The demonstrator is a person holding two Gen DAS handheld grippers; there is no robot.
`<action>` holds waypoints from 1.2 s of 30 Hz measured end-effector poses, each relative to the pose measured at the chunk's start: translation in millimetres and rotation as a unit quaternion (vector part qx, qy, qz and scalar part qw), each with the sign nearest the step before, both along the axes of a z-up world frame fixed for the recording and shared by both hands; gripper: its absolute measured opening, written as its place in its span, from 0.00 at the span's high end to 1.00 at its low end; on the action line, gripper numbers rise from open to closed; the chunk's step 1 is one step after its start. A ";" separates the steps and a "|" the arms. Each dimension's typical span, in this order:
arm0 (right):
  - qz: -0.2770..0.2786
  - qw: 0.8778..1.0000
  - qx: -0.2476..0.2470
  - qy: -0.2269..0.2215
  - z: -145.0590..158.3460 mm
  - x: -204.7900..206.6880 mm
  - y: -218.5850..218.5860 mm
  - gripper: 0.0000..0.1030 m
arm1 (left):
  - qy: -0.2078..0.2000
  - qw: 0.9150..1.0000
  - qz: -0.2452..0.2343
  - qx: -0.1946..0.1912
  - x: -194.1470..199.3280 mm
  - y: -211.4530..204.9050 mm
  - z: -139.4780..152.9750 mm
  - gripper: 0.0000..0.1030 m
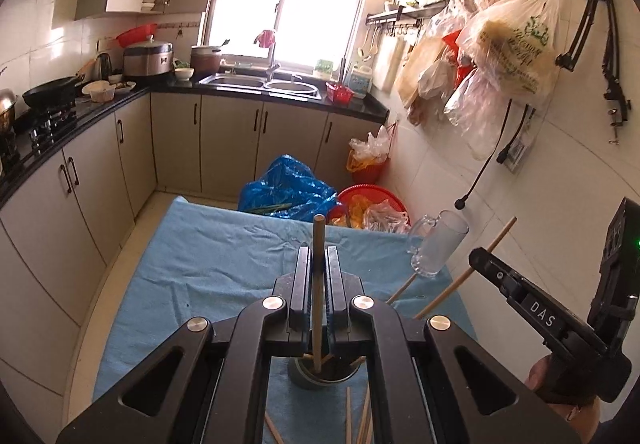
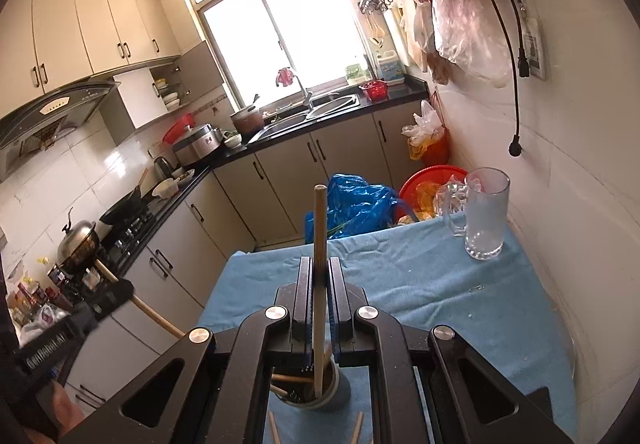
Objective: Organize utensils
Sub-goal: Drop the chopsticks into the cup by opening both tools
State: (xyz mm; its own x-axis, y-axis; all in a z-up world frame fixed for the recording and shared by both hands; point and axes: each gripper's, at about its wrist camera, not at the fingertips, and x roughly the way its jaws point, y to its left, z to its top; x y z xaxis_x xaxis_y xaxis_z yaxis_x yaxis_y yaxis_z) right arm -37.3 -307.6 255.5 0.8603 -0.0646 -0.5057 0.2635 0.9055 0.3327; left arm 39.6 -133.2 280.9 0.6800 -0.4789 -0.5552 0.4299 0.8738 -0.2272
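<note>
While both grippers hang above the blue-covered desk (image 1: pixel 208 244), each has its fingers clenched on a single wooden chopstick. In the left wrist view, the left gripper (image 1: pixel 318 260) pinches its chopstick (image 1: pixel 318 284) between the two pads, the stick standing nearly upright with its top end rising past the fingertips and its lower end reaching down toward the cup (image 1: pixel 326 374) directly beneath. That cup, a dark round holder, sits on the near part of the desk and has more chopstick ends inside it. Loose chopsticks (image 1: pixel 362 416) lie on the cloth just near of the cup. At the right of this view the right gripper (image 1: pixel 478 256) shows from the side, with its own chopstick (image 1: pixel 466 272) slanting through its tip; a hand (image 1: pixel 560 392) shows below it.

From the right wrist view, the right gripper (image 2: pixel 320 276) grips its chopstick (image 2: pixel 319 284) the same way, upright, the lower end inside the cup (image 2: pixel 320 388) among other sticks. Two loose chopsticks (image 2: pixel 356 428) lie near the cup on the cloth. A glass mug (image 2: pixel 482 215) stands upright at the far right corner of the desk, well apart from the cup. At the left edge, the left gripper (image 2: pixel 116 294) appears blurred with a chopstick through it.
</note>
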 end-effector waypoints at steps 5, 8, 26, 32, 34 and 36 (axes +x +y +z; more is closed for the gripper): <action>0.003 1.000 0.001 0.020 -15.5 18.5 1.6 0.93 | 0.019 1.000 -0.006 0.013 8.5 -5.5 -18.3 0.95; 0.007 0.999 0.003 0.034 -28.3 23.3 0.9 0.93 | 0.025 0.999 -0.009 0.021 10.9 -8.6 -28.0 0.95; 0.049 0.996 0.021 0.074 -61.1 31.5 -3.6 0.91 | 0.040 0.998 0.031 0.026 14.9 -9.2 -44.8 0.92; 0.057 0.997 0.021 0.053 -40.0 8.3 -12.1 0.86 | 0.024 0.998 0.063 0.011 0.0 0.3 -21.8 0.80; 0.061 0.997 0.023 0.046 -33.2 -2.7 -15.4 0.86 | 0.014 0.997 0.075 0.008 -11.4 6.1 -12.4 0.74; 0.065 0.997 0.027 0.040 -27.8 -15.6 -18.9 0.85 | 0.005 0.996 0.088 0.008 -24.1 12.5 -4.1 0.72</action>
State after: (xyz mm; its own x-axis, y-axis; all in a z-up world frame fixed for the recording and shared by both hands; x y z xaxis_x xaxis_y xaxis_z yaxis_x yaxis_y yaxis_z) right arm -52.9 -326.5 227.7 0.8160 0.0737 -0.5734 0.1728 0.9154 0.3637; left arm 15.5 -120.7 276.8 0.7469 -0.3442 -0.5689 0.2676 0.9388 -0.2167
